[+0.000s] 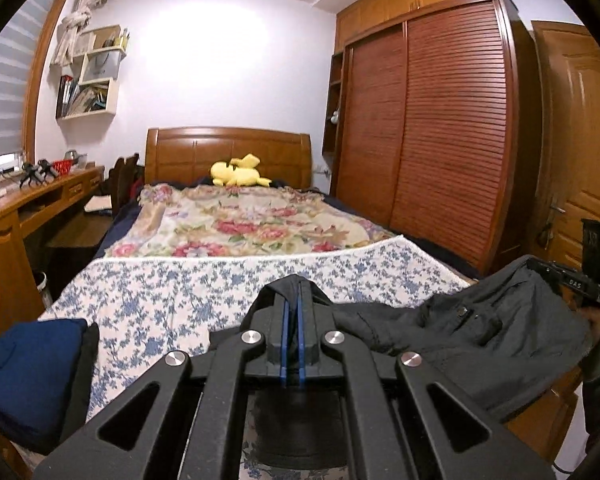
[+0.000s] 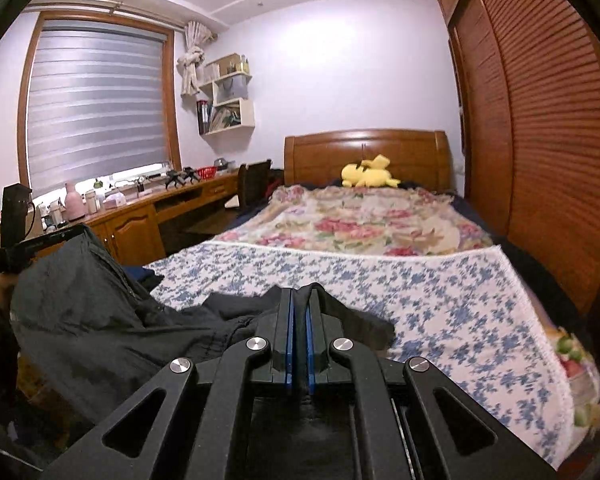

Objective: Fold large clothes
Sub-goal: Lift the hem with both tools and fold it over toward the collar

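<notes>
On the left, a blue cushion (image 1: 28,376) sits at the bed's near edge, with a desk (image 1: 4,232) close beside the bed (image 1: 148,304). The blue-flowered cover (image 2: 440,292) lies flat with lots of open room. The left gripper (image 1: 294,292) points just a bit down – it pinches one edge of the dark jacket (image 1: 480,332). The jacket hangs stretched across the near end of the bed. The right gripper (image 2: 300,300) pinches the other edge. A wardrobe (image 1: 440,140) stands close on the right.

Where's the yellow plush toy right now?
The yellow plush toy lies at the bed's far end, against the wooden headboard, beyond the floral blanket in both wrist views.
</notes>
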Motion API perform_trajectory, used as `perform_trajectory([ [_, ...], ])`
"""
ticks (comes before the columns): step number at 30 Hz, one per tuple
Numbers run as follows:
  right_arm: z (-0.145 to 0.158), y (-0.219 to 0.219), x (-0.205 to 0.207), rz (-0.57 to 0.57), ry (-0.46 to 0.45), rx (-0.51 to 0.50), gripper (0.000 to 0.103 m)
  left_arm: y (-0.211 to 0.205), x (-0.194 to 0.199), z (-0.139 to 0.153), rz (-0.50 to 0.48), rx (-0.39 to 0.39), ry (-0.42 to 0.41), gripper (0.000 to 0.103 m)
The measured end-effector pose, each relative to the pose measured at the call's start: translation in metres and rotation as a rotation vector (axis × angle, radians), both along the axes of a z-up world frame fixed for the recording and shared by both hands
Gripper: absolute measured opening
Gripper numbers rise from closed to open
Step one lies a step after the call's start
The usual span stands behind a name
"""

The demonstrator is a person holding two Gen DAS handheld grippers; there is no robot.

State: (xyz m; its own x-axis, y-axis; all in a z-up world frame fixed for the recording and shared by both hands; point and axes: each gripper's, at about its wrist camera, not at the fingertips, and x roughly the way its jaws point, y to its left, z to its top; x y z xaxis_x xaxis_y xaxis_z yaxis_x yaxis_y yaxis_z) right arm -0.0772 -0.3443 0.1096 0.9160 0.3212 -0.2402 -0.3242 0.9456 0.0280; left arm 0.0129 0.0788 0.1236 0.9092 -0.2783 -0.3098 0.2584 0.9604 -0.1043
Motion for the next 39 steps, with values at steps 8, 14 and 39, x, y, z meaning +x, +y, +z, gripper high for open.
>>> perform_trajectory([
  [8,-0.041,0.011,0.026,-0.037,0.08,-0.09,0.004,-0.002,0.029,-0.029,0.011,0.003,0.068,0.003],
  [14,-0.091,0.019,0.095,-0.058,0.164,-0.131,0.004,0.004,0.08,-0.086,0.056,0.012,0.162,0.003],
  [39,-0.163,0.055,0.347,-0.228,0.348,-0.229,0.005,0.034,0.232,-0.182,0.155,-0.024,0.271,0.003],
])
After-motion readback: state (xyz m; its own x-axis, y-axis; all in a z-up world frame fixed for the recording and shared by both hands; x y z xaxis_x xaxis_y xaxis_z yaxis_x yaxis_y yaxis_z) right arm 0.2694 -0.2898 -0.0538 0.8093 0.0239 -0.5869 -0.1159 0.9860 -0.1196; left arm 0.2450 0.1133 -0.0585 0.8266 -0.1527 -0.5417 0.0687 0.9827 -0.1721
